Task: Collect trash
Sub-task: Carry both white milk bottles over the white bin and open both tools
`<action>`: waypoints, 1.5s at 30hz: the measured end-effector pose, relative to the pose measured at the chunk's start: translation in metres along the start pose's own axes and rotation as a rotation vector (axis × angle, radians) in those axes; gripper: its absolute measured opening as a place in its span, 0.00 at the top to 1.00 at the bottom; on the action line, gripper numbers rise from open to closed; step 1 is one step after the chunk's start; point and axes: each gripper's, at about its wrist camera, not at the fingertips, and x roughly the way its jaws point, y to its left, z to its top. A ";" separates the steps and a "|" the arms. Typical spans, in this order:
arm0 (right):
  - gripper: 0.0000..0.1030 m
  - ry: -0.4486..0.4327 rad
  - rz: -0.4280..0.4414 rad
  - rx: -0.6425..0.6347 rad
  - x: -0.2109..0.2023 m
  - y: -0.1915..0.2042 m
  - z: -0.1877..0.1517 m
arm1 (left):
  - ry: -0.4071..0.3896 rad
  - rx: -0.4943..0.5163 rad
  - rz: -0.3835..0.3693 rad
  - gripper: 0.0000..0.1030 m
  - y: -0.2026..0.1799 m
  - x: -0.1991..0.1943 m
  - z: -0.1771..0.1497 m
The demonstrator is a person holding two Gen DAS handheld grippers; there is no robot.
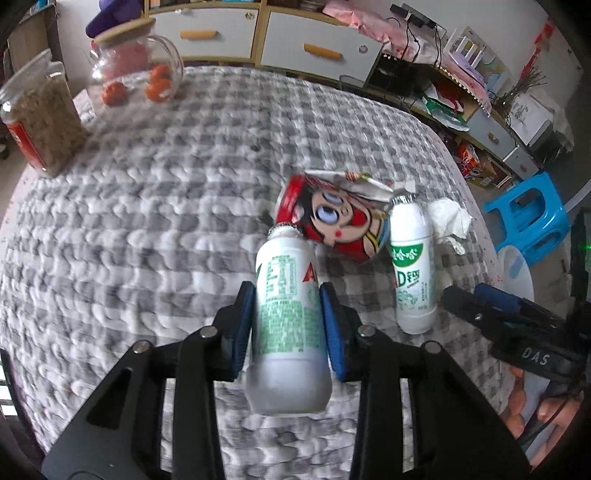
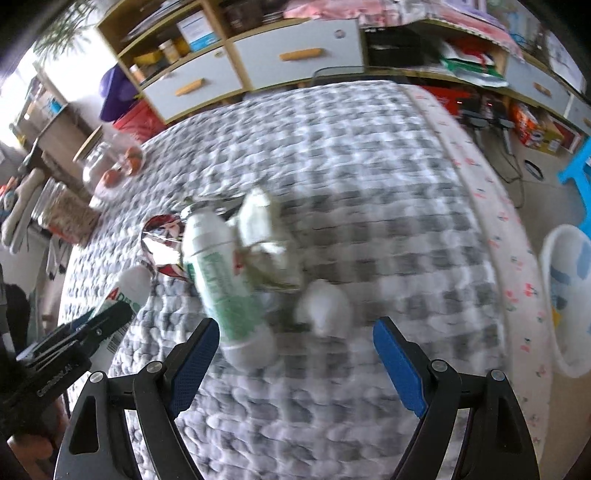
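Observation:
My left gripper [image 1: 287,295] is shut on a white bottle with green print [image 1: 288,325], its blue pads pressing both sides; the same held bottle [image 2: 129,288] shows at the left of the right wrist view. A second white bottle [image 1: 412,269] lies on the grey checked cloth beside a red cartoon can [image 1: 332,218] and a crumpled tissue [image 1: 448,218]. My right gripper [image 2: 295,332] is open above the cloth, with the second bottle [image 2: 221,273] just ahead of its left finger, crumpled wrappers [image 2: 262,229] and a white wad [image 2: 325,306] in front.
A glass jar with orange fruit [image 1: 136,70] and a grain-filled jar [image 1: 40,110] stand at the table's far left. A white bin [image 2: 569,295] sits off the table's right edge beside a blue stool [image 1: 528,214]. Cabinets [image 1: 258,33] line the back wall.

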 end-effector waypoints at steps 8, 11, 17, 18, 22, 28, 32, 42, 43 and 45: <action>0.17 0.041 0.043 -0.028 0.023 0.023 0.000 | -0.021 -0.008 0.016 0.64 0.013 -0.005 0.003; 0.18 0.040 0.029 -0.041 0.027 0.026 0.000 | -0.024 -0.013 0.015 0.64 0.016 -0.006 0.003; 0.34 0.034 0.008 -0.058 0.030 0.028 0.000 | -0.031 -0.019 0.011 0.64 0.017 -0.009 0.002; 0.44 0.032 0.009 -0.059 0.029 0.028 0.001 | -0.032 -0.017 0.011 0.64 0.017 -0.009 0.003; 0.57 0.045 0.059 -0.045 0.026 0.023 0.002 | -0.043 -0.013 0.007 0.64 0.015 -0.013 0.003; 0.61 0.001 0.114 -0.036 0.001 0.014 0.003 | -0.074 -0.004 -0.009 0.64 0.006 -0.021 0.004; 0.62 -0.029 0.141 -0.018 -0.016 0.004 0.003 | -0.092 0.011 -0.022 0.64 -0.005 -0.025 0.005; 0.62 -0.100 0.146 0.076 -0.053 -0.045 0.001 | -0.118 0.065 -0.069 0.64 -0.045 -0.027 0.006; 0.62 -0.106 0.144 0.087 -0.056 -0.051 0.001 | -0.120 0.070 -0.074 0.64 -0.049 -0.028 0.006; 0.62 -0.119 0.138 0.111 -0.062 -0.062 0.000 | -0.123 0.084 -0.084 0.64 -0.059 -0.028 0.006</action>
